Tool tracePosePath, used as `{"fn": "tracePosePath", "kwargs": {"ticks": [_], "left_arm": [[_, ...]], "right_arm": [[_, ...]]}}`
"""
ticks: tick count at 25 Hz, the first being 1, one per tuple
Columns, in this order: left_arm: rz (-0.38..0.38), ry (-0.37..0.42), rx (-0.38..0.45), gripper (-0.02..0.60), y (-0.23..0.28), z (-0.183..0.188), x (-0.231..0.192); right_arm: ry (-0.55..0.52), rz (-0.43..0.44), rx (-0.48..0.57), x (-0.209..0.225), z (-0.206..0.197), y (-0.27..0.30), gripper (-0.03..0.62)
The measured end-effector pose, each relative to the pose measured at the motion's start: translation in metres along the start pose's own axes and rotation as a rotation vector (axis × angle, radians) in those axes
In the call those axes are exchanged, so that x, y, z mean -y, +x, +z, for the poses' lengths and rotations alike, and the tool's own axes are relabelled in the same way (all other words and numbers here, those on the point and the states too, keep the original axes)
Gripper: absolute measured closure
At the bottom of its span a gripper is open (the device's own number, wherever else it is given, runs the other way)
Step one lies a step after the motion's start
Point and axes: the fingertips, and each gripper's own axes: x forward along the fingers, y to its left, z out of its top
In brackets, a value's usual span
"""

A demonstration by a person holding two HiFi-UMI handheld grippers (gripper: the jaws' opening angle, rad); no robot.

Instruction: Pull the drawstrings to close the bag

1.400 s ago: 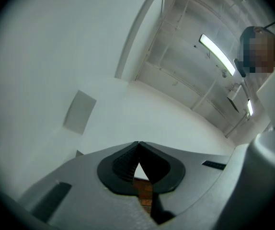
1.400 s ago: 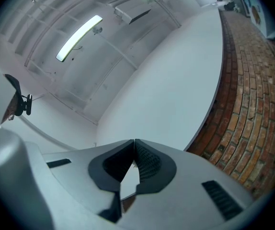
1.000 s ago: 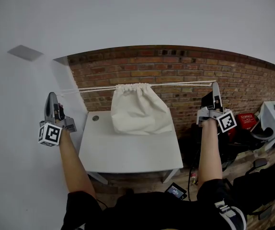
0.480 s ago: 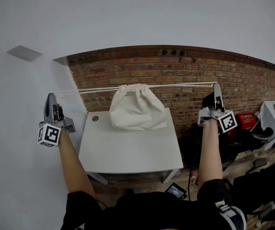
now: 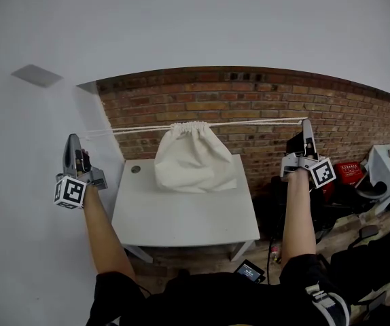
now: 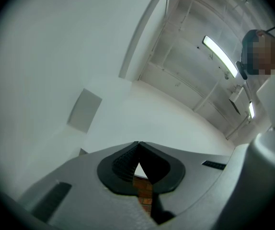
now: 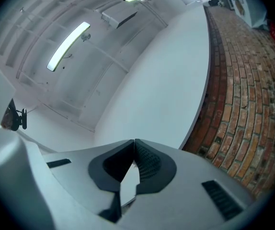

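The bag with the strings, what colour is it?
The cloth drawstring bag is plain cream white, seen best in the head view.

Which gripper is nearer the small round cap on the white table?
Left. The left gripper is just left of the small round cap; the right gripper is across the cream cloth bag from it.

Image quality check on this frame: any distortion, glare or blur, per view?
Head view: fisheye bows the brick wall into an arc; light even, bag and drawstrings sharp. Left gripper view: dark round vignette, ceiling light blown out. Right gripper view: same vignette, light strip glaring, brick wall curved there too.
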Motion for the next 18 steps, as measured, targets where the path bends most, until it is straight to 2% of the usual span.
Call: {"fn": "tracePosePath", "kwargs": {"ticks": [10, 18], "left_arm": [[-0.083, 0.002, -0.089, 0.561, 0.008, -0.007, 0.008], [-0.137, 0.025, -0.147, 0.561, 0.021, -0.006, 0.012]], "right_arm": [[-0.142, 0.063, -0.060, -0.021, 0.011, 0.012, 0.583], [-0.233, 0.124, -0.164, -0.040, 0.011, 0.026, 0.583]]}}
